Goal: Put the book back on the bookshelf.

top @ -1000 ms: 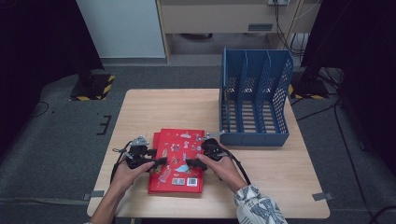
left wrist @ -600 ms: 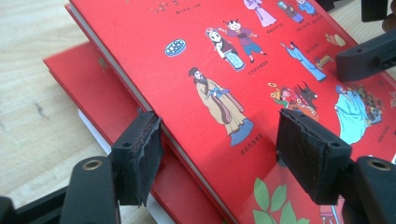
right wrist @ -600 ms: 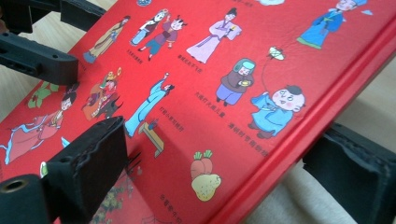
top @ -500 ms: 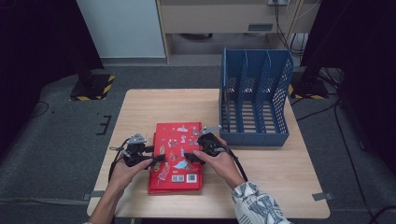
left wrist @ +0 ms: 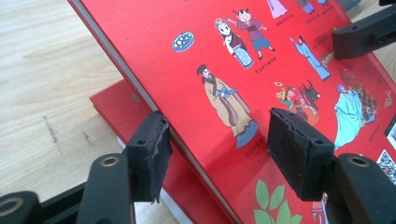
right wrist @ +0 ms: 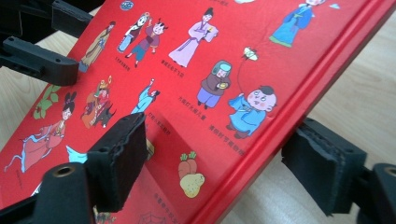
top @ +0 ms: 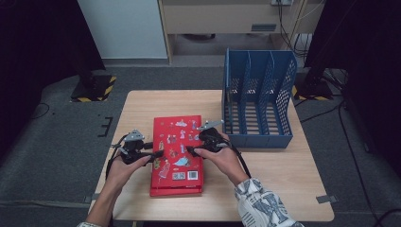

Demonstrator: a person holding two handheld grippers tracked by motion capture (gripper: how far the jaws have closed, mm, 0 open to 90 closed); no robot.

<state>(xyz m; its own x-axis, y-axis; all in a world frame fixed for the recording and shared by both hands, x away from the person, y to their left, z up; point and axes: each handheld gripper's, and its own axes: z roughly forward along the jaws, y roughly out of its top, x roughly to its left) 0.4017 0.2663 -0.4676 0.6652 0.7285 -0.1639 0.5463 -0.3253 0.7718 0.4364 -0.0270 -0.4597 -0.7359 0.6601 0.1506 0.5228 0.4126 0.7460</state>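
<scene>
A red picture book point(top: 177, 142) with cartoon figures on its cover lies on top of a second red book point(top: 175, 191) at the table's front middle. The top red picture book point(left wrist: 243, 70) is tilted up off the lower red book point(left wrist: 116, 107). My left gripper point(top: 152, 155) is open, its jaws straddling the top book's left edge: one pad point(left wrist: 149, 158) sits under the edge, the other over the cover. My right gripper point(top: 190, 150) is open across the red picture book's point(right wrist: 187, 60) right edge, one pad point(right wrist: 119, 158) over the cover and the other beside the spine.
A blue mesh file rack point(top: 257, 99) with several slots stands at the right rear of the wooden table point(top: 283, 189). Its front lip is close to my right hand. Dark floor and a cabinet lie beyond the table.
The right gripper has moved a little away from me and left over the cover. The top book has come up off the lower one. The left gripper has barely moved.
</scene>
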